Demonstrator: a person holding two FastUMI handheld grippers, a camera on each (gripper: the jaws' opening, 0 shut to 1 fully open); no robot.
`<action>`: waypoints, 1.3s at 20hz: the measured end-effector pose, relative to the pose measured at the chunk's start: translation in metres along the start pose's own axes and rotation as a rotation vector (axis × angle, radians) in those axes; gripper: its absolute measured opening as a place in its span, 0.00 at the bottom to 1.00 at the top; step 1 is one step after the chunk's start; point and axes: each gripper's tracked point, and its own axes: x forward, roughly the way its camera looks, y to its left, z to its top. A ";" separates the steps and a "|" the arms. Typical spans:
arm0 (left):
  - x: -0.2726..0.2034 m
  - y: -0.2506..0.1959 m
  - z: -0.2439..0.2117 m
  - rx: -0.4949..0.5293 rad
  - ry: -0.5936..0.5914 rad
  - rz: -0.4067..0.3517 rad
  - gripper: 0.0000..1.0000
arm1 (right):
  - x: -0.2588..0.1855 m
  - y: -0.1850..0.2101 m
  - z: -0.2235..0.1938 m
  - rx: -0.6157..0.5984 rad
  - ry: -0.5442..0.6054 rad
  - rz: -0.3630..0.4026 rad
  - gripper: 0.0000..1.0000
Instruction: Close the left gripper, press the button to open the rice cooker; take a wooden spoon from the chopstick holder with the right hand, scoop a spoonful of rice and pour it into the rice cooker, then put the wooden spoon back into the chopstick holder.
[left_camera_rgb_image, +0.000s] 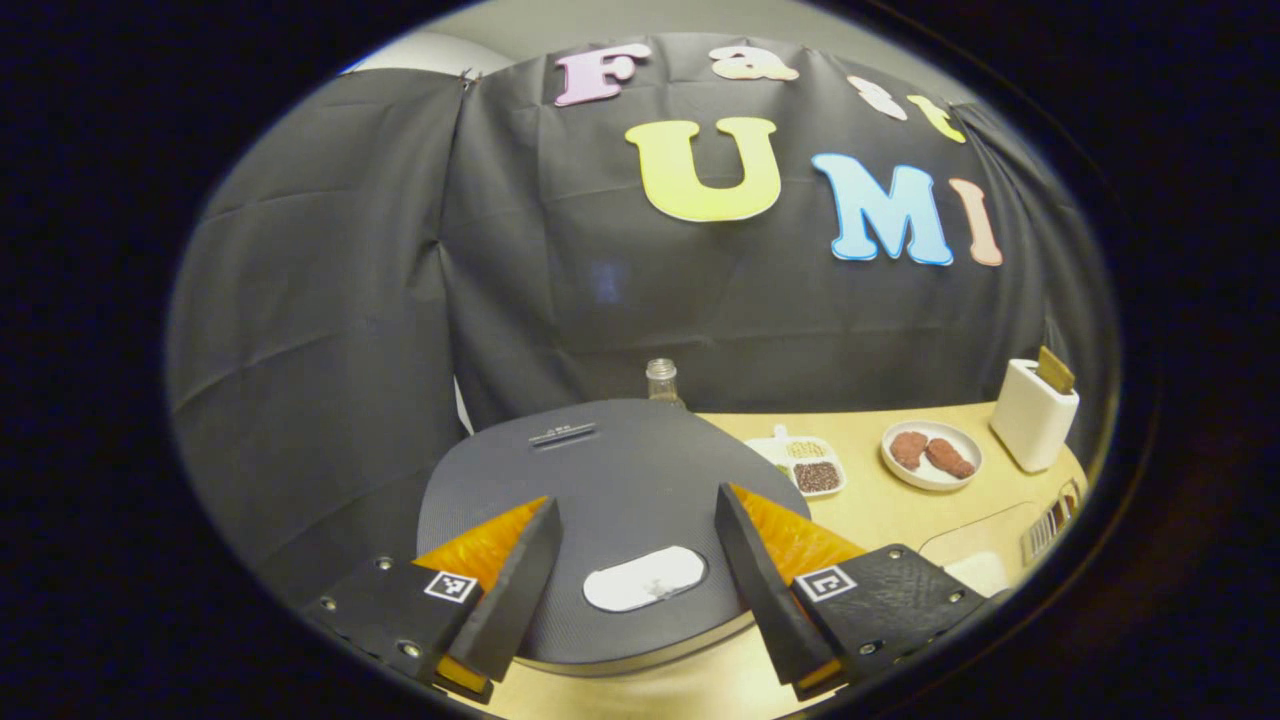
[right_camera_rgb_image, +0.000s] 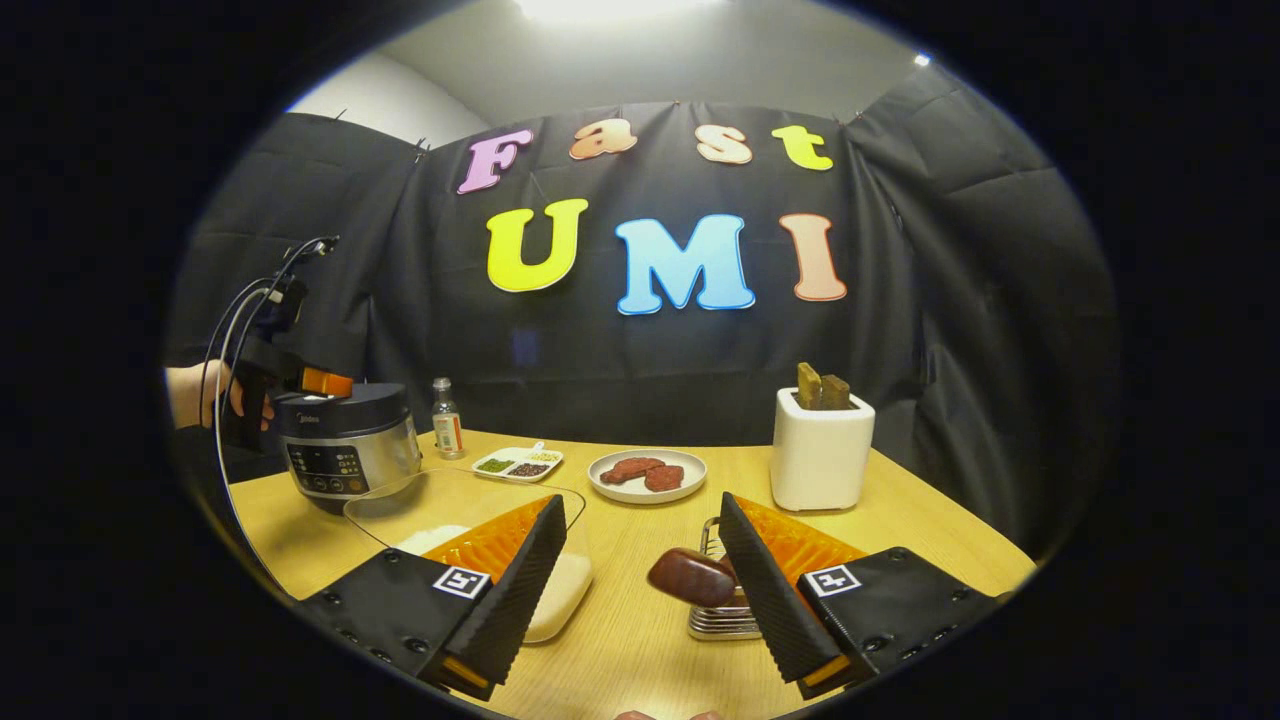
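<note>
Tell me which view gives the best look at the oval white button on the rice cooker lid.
The left gripper view: the oval white button lies close below on the round dark grey lid, between the open left gripper fingers. The right gripper view shows the silver rice cooker far off from the side, so the button cannot be made out.

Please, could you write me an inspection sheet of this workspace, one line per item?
Surface: wooden table.
Job's things: rice cooker lid shut; rice in clear bowl; wooden spoon in chopstick holder.
Clutter: bottle, seed tray, plate of meat, white toaster.
Grippers: left claw open above cooker lid; right claw open, empty.
Cables: black wires on left gripper.
Surroundings: black cloth wall.
</note>
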 end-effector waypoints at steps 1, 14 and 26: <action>-0.002 0.000 0.002 -0.004 -0.005 -0.005 0.99 | -0.002 0.001 0.000 -0.007 0.002 0.003 0.98; -0.126 -0.073 0.055 -0.034 -0.319 -0.175 0.93 | -0.025 -0.021 0.077 -0.091 -0.094 -0.120 0.94; -0.207 -0.076 0.045 -0.046 -0.438 -0.259 0.94 | -0.044 -0.028 0.127 -0.096 -0.156 -0.186 0.98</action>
